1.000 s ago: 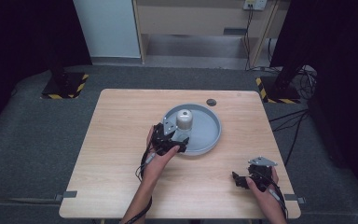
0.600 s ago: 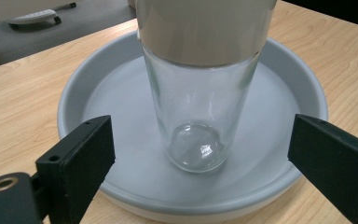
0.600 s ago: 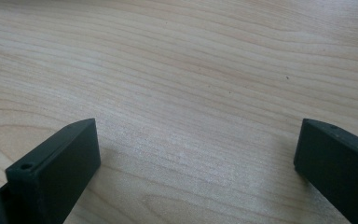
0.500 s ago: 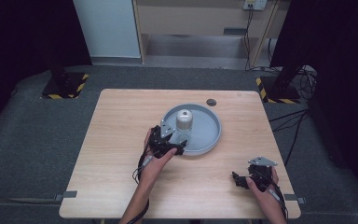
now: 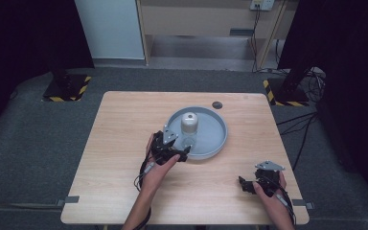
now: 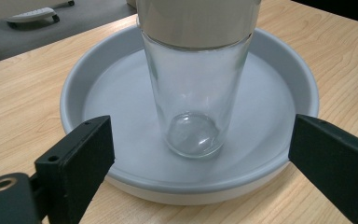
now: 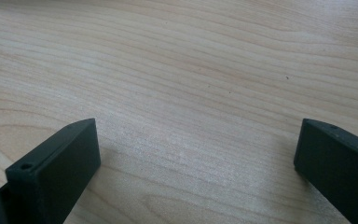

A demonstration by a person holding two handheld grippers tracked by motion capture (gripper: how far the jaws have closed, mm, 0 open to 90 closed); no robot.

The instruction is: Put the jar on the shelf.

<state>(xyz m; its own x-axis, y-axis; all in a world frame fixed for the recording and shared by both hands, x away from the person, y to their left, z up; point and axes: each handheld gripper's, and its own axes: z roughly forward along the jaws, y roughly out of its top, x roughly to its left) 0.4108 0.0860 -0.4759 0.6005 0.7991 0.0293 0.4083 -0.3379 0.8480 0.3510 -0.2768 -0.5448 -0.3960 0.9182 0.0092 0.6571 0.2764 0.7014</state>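
Note:
A clear glass jar (image 6: 193, 98) with a pale lid (image 5: 190, 120) stands upright in a round grey tray (image 5: 215, 139) at the middle of the wooden table. My left gripper (image 5: 179, 148) is at the tray's near-left rim and points at the jar. In the left gripper view it (image 6: 205, 172) is open, its jaws wide apart on either side of the jar's base and short of it, touching nothing. My right gripper (image 5: 245, 186) rests near the table's front right corner. It (image 7: 196, 163) is open over bare wood.
A small dark round object (image 5: 216, 104) lies on the table (image 5: 124, 124) just behind the tray. Grey carpet surrounds the table. Black stands with yellow-striped bases (image 5: 67, 91) are at the back left and back right.
My left gripper has drawn back very slightly toward the person. The right gripper, jar and tray have not moved.

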